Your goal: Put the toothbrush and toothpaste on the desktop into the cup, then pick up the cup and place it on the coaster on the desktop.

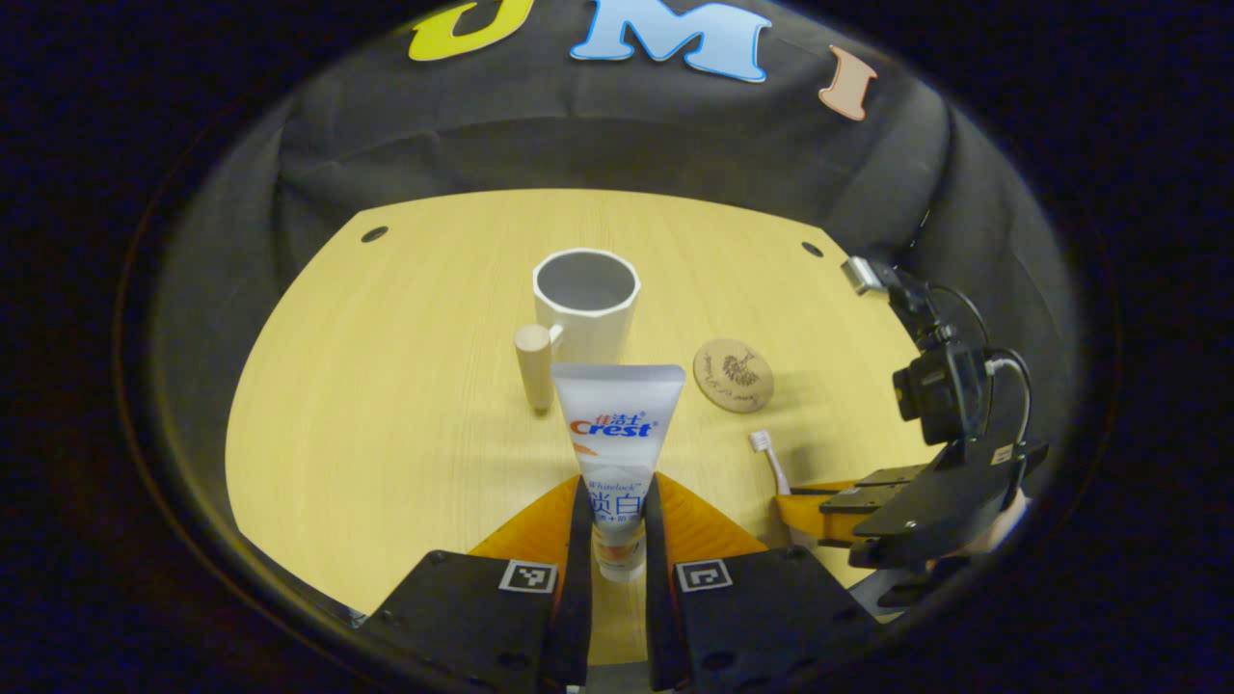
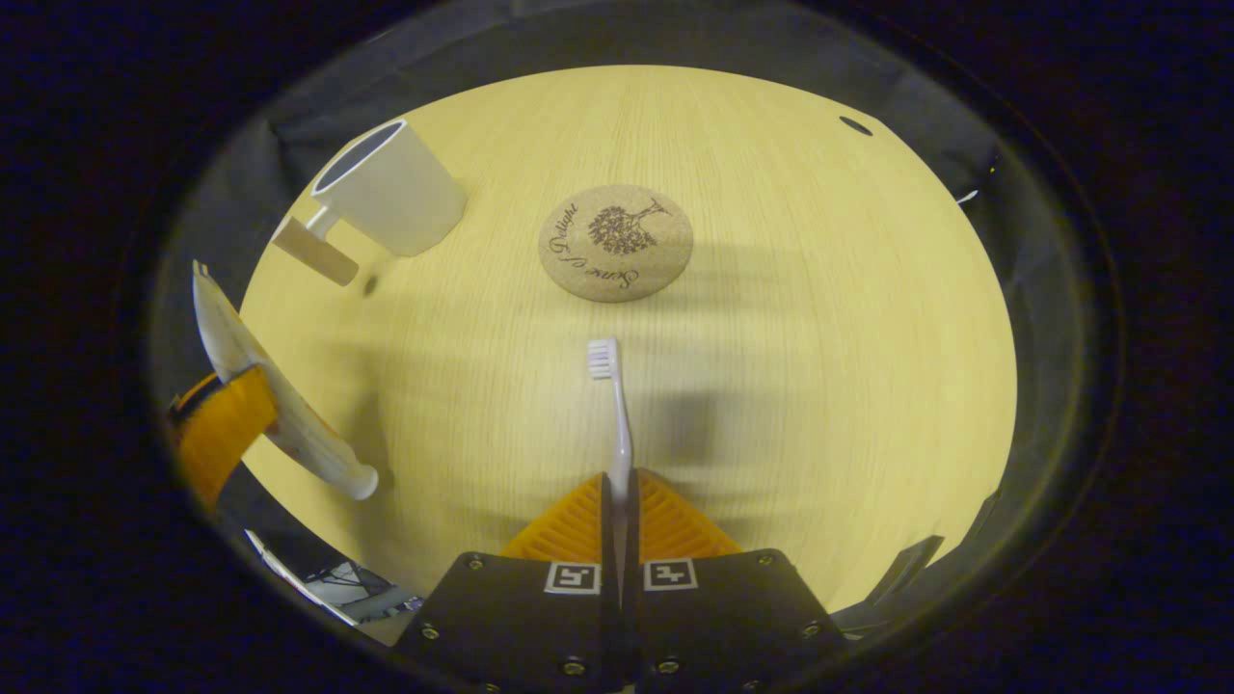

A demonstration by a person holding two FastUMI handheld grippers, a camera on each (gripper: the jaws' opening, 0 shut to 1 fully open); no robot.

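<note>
A: What do the left tongs [image 1: 617,525] hold?

B: Both fingers press on the lower part of the toothpaste tube [image 1: 617,439]. The tube stands upright between them, with the flat crimped end up and the cap end down. In the left gripper view the tube is just in front of the white cup [image 1: 586,304].

A: And the right tongs [image 2: 618,506]?

B: They are closed narrow on the handle of the white toothbrush [image 2: 617,424]. The bristle head points forward, toward the cup side of the bench [image 2: 819,337]. I cannot tell if the brush touches the wood or is lifted.

A: Where is the cup?

B: It stands upright on the wooden bench, with nothing inside that I can see. Its wooden peg handle [image 1: 533,366] sticks out to the left side in the left gripper view.

A: And the coaster?

B: The round cork coaster [image 1: 734,375] lies flat on the bench, near the cup, to its right in the left gripper view, not touching it. Nothing stands on it. In the right gripper view it lies between the cup and the brush head, a little beyond the bristles.
</note>
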